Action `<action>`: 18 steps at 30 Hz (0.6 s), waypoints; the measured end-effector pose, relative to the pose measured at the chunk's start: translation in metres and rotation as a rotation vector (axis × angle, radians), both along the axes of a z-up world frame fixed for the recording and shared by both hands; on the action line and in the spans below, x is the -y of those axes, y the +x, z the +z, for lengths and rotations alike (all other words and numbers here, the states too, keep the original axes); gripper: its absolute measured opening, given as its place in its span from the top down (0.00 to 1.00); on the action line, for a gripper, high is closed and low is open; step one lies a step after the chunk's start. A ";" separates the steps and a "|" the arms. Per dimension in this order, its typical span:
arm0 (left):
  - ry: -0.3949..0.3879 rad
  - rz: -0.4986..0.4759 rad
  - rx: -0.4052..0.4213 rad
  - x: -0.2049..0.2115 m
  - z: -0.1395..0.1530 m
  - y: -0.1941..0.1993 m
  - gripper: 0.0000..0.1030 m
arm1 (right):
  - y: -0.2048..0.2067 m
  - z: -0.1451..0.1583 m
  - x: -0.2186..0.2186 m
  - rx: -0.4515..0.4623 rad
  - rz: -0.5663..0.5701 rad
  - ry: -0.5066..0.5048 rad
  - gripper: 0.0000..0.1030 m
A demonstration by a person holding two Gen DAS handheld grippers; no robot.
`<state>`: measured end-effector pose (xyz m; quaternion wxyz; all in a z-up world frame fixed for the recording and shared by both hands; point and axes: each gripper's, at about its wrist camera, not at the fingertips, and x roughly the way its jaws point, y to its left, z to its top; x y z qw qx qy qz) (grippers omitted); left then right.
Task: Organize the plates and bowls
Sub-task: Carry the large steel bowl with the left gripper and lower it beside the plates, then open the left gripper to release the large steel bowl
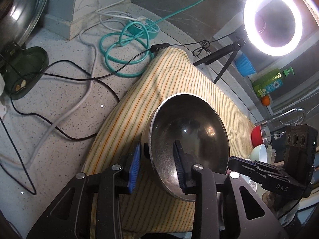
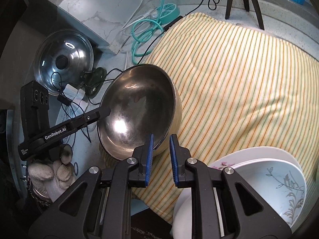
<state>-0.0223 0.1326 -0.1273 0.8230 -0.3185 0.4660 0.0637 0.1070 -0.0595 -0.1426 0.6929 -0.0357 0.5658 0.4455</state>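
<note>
A steel bowl (image 1: 189, 145) is seen resting tilted on a yellow striped cloth (image 1: 175, 83), with both grippers set at its rim from opposite sides. The left gripper (image 1: 157, 165) straddles the near rim, one blue pad outside the wall and one inside; the jaws are narrowly parted and the pads appear slack rather than pressed. The right gripper (image 2: 161, 159) is likewise narrowly parted, with the rim just between its pads and no firm clamp visible. This is judged to be a release, so the bowl should be allowed to settle fully on the cloth before either gripper is drawn back, and each should be withdrawn straight along its fingers so the thin rim is not dragged or tipped. A stack of white plates and bowls (image 2: 269, 179) lies at the lower right, close to the right gripper, and should be kept clear of. Whether the bowl's base is seated flat cannot be told, as it is hidden under the bowl. The plate stack is cut off by the frame edge.
</note>
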 end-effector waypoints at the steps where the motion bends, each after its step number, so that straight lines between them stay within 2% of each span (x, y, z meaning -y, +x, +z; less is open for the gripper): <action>1: 0.011 0.004 0.003 0.001 0.002 0.000 0.62 | 0.000 0.001 0.001 0.006 -0.003 0.004 0.64; 2: 0.016 0.006 0.007 0.001 0.003 0.000 0.61 | 0.001 0.004 0.004 0.016 -0.011 0.014 0.50; 3: 0.020 0.006 0.011 0.001 0.004 0.000 0.60 | 0.001 0.006 0.006 0.024 -0.017 0.021 0.43; 7: 0.041 0.006 0.022 0.005 0.010 0.002 0.56 | 0.003 0.015 0.015 0.061 -0.036 0.034 0.40; 9: 0.051 0.005 0.034 0.007 0.015 0.002 0.52 | 0.004 0.020 0.021 0.074 -0.052 0.046 0.31; 11: 0.062 0.001 0.043 0.010 0.019 0.004 0.49 | 0.005 0.025 0.027 0.086 -0.066 0.056 0.28; 15: 0.072 -0.014 0.064 0.019 0.029 0.008 0.44 | 0.007 0.034 0.041 0.114 -0.090 0.065 0.28; 16: 0.079 -0.022 0.066 0.023 0.031 0.010 0.40 | 0.007 0.037 0.047 0.126 -0.099 0.067 0.27; 18: 0.091 -0.031 0.067 0.030 0.034 0.013 0.37 | 0.007 0.042 0.056 0.149 -0.112 0.067 0.24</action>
